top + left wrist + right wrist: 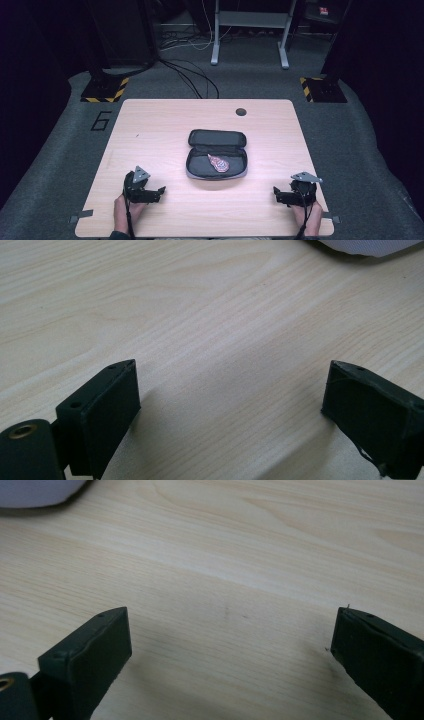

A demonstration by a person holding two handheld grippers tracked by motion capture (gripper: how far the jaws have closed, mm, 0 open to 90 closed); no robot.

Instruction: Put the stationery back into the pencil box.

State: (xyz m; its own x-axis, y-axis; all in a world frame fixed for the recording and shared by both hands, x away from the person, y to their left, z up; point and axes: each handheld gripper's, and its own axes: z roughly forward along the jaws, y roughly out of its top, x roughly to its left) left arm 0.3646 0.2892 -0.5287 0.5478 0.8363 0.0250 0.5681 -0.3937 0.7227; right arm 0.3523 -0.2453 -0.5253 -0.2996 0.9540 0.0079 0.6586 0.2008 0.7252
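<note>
A dark zip case point(217, 152) lies open in the middle of the wooden table point(150, 130), its lid folded back toward the far side. Inside the lower half rests a small reddish patterned item point(218, 163). My left gripper point(159, 191) rests on the table near the front left, jaws wide apart and holding nothing, pointing right toward the case. My right gripper point(276, 192) sits near the front right, also open and empty, pointing left. A pale edge of the case point(367, 245) shows at the top of the left gripper view, and the case edge point(35, 492) shows at the top left of the right gripper view.
A round cable hole point(241, 111) sits near the table's far edge. Beyond the table are a grey floor, loose cables point(192, 75), a white desk frame point(250, 30) and two black stands with yellow-striped bases point(102, 90). A hand holds each gripper at the table's front edge.
</note>
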